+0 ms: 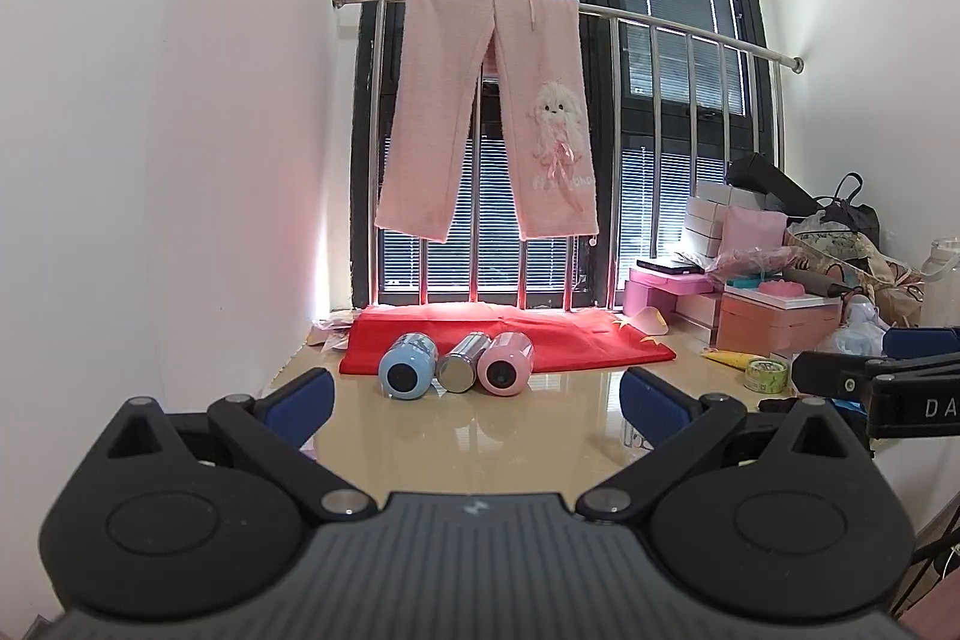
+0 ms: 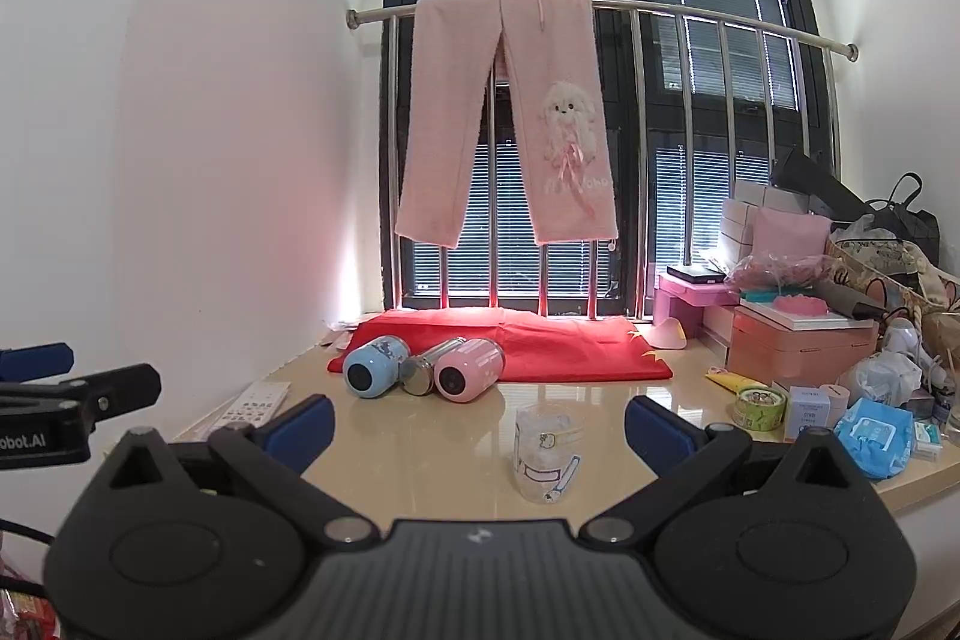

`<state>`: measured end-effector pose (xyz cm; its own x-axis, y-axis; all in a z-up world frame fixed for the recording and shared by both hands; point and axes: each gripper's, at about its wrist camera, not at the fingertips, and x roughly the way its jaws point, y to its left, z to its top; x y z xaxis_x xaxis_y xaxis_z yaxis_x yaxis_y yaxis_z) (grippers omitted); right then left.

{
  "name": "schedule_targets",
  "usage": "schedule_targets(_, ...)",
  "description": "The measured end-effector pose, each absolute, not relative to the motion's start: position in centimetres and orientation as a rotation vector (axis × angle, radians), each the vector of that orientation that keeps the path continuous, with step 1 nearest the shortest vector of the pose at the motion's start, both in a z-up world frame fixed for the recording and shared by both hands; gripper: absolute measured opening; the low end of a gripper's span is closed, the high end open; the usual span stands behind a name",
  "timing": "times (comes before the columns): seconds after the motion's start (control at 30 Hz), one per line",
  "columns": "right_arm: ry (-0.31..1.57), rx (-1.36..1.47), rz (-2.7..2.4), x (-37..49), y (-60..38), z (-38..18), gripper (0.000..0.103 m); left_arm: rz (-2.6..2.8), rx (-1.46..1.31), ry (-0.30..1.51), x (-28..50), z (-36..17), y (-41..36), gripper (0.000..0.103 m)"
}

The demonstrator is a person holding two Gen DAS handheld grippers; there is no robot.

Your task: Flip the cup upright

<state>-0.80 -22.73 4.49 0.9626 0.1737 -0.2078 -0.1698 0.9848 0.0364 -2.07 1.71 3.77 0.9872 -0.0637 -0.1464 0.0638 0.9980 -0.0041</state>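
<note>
While right gripper [image 2: 480,430] gapes – cup [image 2: 545,454] between fingers, untouched

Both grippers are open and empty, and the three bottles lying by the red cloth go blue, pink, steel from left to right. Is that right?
Not quite: the order is off. The right wrist view shows the blue bottle, then the steel bottle in the middle, then the pink bottle. The rest holds: the left gripper and right gripper are open and empty, and the bottles lie by the red cloth.
</note>
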Motion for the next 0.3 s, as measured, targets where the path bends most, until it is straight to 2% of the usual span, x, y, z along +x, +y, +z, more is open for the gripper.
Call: schedule_targets(0.3, 0.212, 0.019, 0.173, -0.78, -22.78, 4.45, 0.103, -0.072, 0.002, 0.144, -2.05, 3.57, 1.81, 0.103)
